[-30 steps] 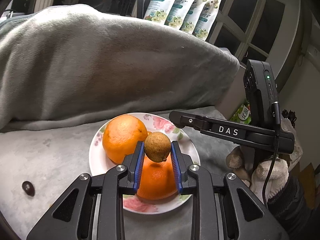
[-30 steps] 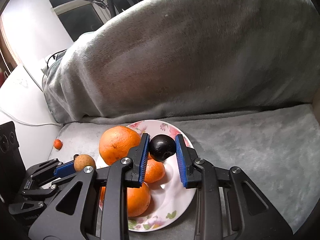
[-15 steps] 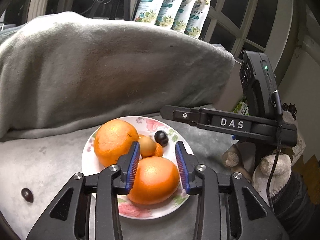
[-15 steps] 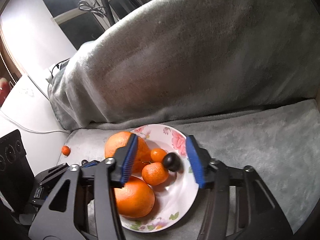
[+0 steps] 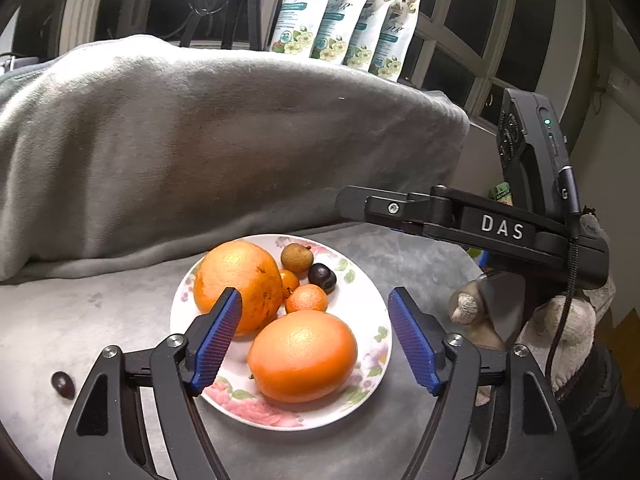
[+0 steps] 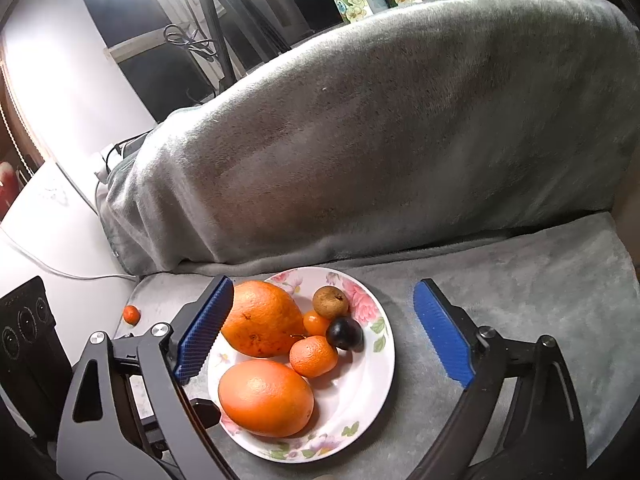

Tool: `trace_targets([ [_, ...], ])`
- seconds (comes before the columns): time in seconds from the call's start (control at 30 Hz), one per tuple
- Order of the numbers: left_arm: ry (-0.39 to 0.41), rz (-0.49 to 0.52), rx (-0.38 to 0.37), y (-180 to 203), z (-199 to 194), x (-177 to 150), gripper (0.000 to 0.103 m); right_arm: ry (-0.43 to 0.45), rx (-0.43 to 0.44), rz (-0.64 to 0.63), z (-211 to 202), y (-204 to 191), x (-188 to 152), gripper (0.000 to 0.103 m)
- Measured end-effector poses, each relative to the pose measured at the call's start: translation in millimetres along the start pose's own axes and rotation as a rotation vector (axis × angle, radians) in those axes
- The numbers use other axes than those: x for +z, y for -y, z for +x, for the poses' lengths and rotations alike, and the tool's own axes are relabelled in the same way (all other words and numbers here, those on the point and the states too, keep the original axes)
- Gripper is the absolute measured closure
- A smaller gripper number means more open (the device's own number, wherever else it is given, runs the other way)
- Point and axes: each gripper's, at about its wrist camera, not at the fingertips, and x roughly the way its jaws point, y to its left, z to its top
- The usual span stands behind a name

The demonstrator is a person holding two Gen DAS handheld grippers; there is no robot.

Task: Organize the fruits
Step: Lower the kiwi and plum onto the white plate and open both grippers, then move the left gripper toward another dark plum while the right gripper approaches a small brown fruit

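Note:
A flowered white plate (image 5: 380, 320) (image 6: 384, 364) on the grey cloth holds two big oranges (image 5: 238, 284) (image 5: 302, 356), two small tangerines, a brown longan (image 5: 296, 257) (image 6: 330, 301) and a dark plum (image 5: 322, 277) (image 6: 344, 333). My left gripper (image 5: 315, 296) hovers over the plate's near side. Its jaws are opening, with nothing held between the pads. My right gripper (image 6: 324, 286) hangs above the plate, jaws also opening and empty. From the left wrist it shows side-on (image 5: 460, 220), held by a gloved hand (image 5: 560, 336).
A dark little fruit (image 5: 63, 384) lies on the cloth left of the plate. A small orange fruit (image 6: 131, 314) sits at the cloth's left edge. A grey blanket mound (image 5: 200, 140) rises behind the plate, with several pouches (image 5: 344, 12) behind it.
The left gripper let go of the brown longan and the right let go of the dark plum. Both fruits now lie on the plate. Both pairs of jaws have spread wide.

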Motion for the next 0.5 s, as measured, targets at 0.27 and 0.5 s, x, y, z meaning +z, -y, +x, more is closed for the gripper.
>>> trace_targets([
  [0.27, 0.010, 0.001, 0.016, 1, -6, 0, 0.027, 0.012, -0.010, -0.003, -7, -1, 1, 0.008],
  [0.5, 0.027, 0.003, 0.018, 4, -18, -2, 0.027, 0.022, -0.018, -0.021, -15, -10, 0, 0.008],
])
